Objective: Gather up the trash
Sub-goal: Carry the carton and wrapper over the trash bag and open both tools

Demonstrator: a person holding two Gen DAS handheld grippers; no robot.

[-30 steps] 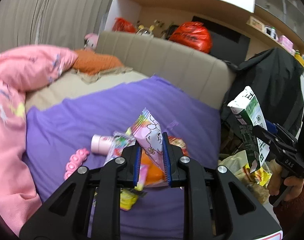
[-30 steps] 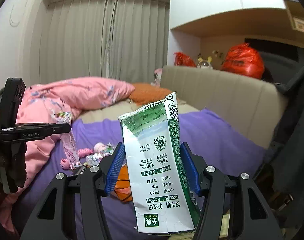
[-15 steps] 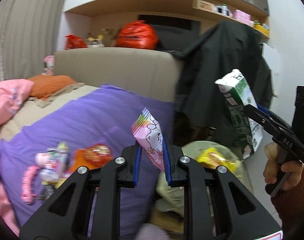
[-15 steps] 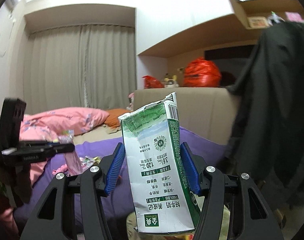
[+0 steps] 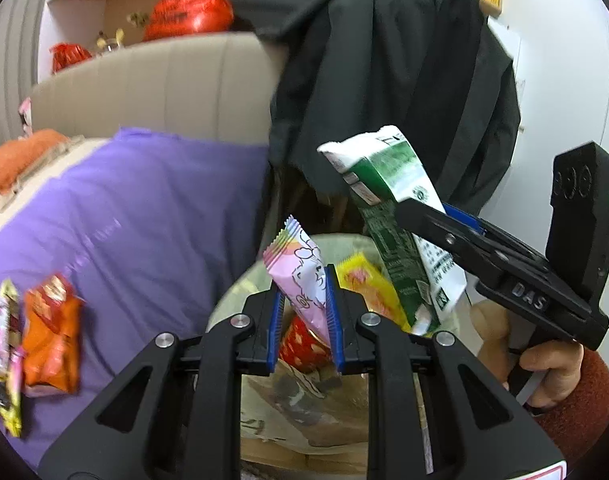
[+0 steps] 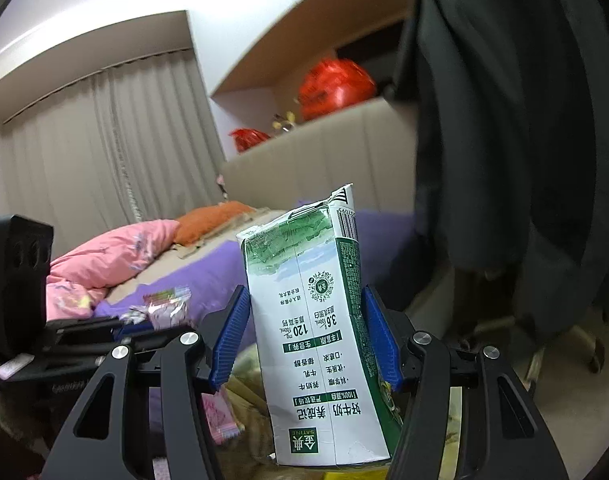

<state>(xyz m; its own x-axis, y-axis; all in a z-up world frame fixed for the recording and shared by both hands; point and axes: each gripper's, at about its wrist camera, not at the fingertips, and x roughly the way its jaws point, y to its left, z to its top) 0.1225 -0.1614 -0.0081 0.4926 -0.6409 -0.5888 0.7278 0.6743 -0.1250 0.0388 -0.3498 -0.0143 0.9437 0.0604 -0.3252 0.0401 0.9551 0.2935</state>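
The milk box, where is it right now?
The milk carton is clamped in the right gripper, held up over the trash bin beside the bed, just right of the pink wrapper in the left gripper.

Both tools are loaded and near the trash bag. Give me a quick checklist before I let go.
1. Left tool shut on pink wrapper: ok.
2. Right tool shut on milk carton: ok.
3. Trash bag mouth open below the wrapper: ok.
4. Carton fully over the bag mouth: cannot tell.
5. Tools clear of each other: ok.
6. Bed cleared: not ok, orange packet is on the purple sheet.
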